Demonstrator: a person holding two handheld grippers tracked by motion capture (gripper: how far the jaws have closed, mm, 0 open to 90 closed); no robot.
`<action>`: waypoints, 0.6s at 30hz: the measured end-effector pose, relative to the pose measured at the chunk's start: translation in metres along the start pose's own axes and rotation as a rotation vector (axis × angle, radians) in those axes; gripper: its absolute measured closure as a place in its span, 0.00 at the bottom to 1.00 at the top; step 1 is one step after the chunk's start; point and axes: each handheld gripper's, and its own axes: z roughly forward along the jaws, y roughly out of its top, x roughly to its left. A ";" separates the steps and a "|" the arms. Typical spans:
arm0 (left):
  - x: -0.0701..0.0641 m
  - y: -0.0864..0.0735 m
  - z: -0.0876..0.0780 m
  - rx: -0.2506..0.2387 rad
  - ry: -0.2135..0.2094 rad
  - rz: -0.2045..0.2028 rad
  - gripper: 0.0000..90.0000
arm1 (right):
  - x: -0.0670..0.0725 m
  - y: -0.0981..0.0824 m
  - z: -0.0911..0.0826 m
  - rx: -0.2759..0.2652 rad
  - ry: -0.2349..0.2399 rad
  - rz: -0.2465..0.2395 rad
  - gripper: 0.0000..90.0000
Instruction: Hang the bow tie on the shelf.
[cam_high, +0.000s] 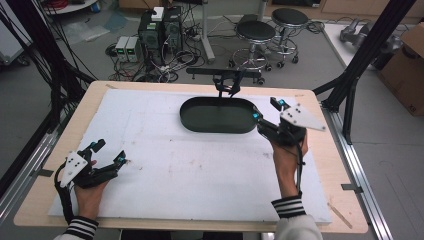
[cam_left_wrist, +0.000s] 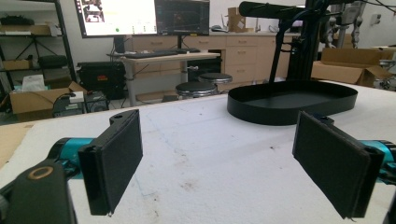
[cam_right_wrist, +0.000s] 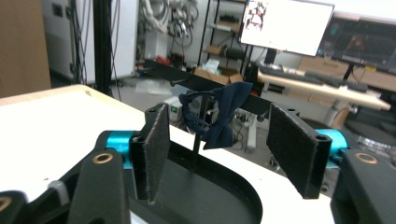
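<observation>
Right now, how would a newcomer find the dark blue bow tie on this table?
Start from the black oval tray lying on the white board, toward the table's far edge. A thin black stand rises at the tray's far rim, and the dark blue fabric bow tie hangs on it. It is the one soft cloth item there.

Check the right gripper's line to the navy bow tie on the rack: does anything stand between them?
Nothing visible does. The right gripper is open above the black tray, and the bow tie hangs from the black bar straight ahead between its jaws, with open air between.
</observation>
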 end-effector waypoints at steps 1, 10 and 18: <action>0.000 0.000 0.000 0.000 0.000 0.001 0.18 | 0.000 0.000 0.000 0.000 0.000 0.000 0.41; 0.000 0.000 0.000 0.003 -0.001 0.007 0.18 | 0.006 -0.044 -0.052 -0.041 -0.027 0.037 0.35; -0.001 0.000 0.000 0.001 -0.002 0.009 0.17 | 0.008 -0.083 -0.067 -0.002 -0.050 0.078 0.29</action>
